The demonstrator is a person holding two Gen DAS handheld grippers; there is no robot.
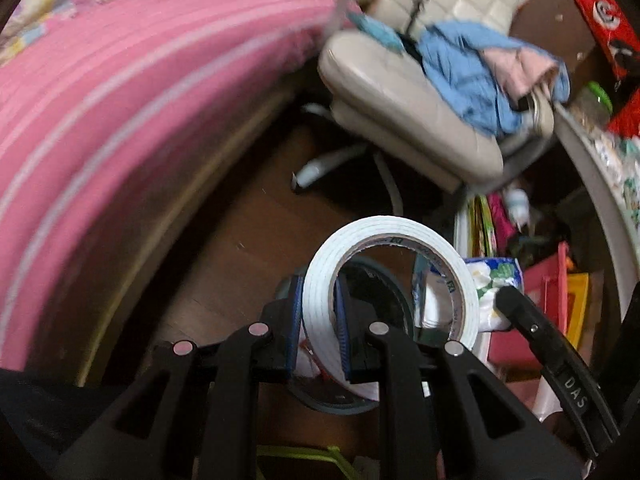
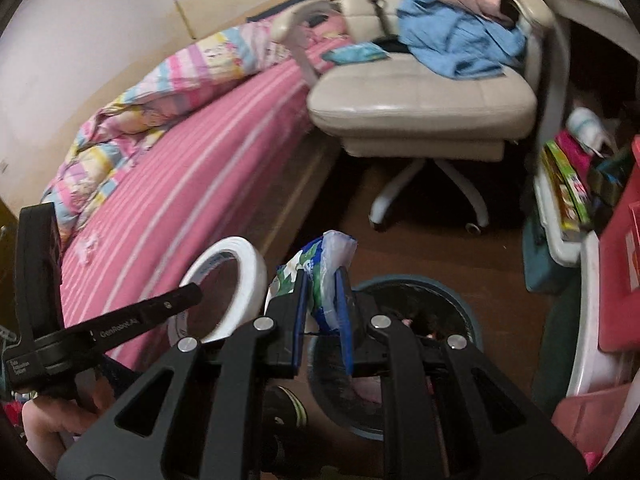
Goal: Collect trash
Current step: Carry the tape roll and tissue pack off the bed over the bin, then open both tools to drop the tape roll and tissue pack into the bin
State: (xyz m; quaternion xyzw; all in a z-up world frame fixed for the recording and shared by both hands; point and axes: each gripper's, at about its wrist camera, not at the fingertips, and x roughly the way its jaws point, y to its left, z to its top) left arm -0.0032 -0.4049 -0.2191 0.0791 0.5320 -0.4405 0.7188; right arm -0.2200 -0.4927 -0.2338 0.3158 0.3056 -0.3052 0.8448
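1. Pink striped bed (image 2: 192, 152) on the left, cream padded office chair (image 2: 420, 96) beside it with blue clothes (image 2: 460, 36) piled on the seat
2. Round dark bin (image 2: 420, 308) on the brown floor, under both grippers
3. Left gripper (image 1: 319, 312) clamped narrow on the wall of a white tape roll (image 1: 360, 240), roll upright above the bin
4. Right gripper (image 2: 322, 308) pinched on a crumpled blue-white plastic wrapper (image 2: 328, 256), just beside the tape roll
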